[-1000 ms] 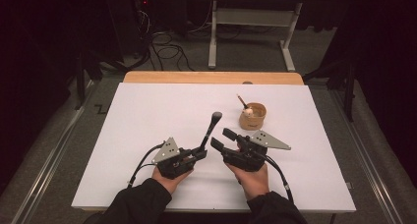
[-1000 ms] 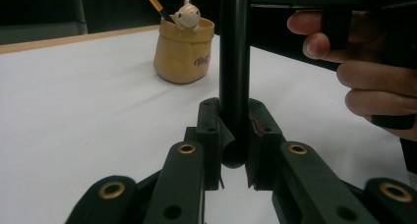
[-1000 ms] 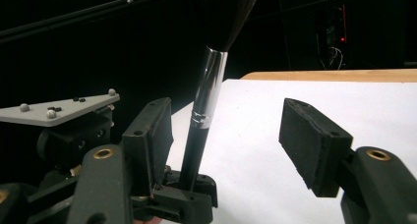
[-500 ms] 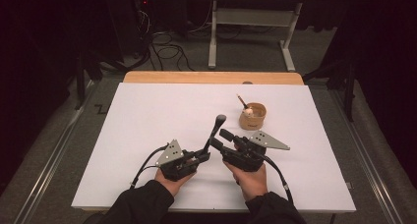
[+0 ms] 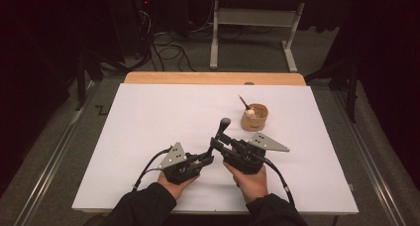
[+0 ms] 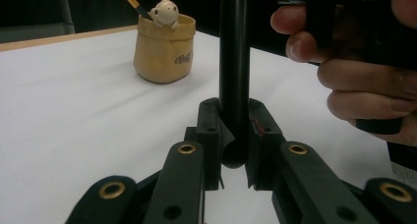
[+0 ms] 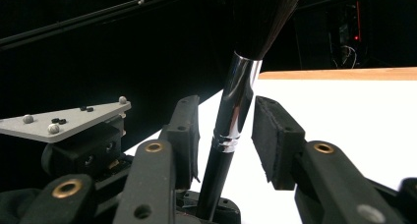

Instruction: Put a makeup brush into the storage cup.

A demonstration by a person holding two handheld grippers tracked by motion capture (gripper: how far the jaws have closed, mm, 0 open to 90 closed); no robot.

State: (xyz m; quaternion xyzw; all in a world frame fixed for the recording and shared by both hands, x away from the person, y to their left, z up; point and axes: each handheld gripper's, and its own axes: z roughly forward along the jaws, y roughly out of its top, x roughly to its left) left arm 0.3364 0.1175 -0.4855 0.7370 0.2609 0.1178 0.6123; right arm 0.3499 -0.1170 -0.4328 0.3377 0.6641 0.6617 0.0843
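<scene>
One black makeup brush (image 5: 221, 132) stands tilted over the table's (image 5: 148, 117) near middle, its handle end pinched by the left gripper (image 6: 234, 135). The right gripper (image 7: 223, 135) has just been closing around its silver ferrule, the pads not yet pressing; earlier it stood wider. One tan cup (image 5: 254, 117) sits toward the far edge, with open white surface everywhere to the left.

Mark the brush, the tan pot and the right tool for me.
brush (image 7: 239, 94), right gripper view, on its silver ferrule.
tan pot (image 6: 163, 52), left gripper view, on its front wall.
right tool (image 5: 225, 141), high view, between its fingertips.
</scene>
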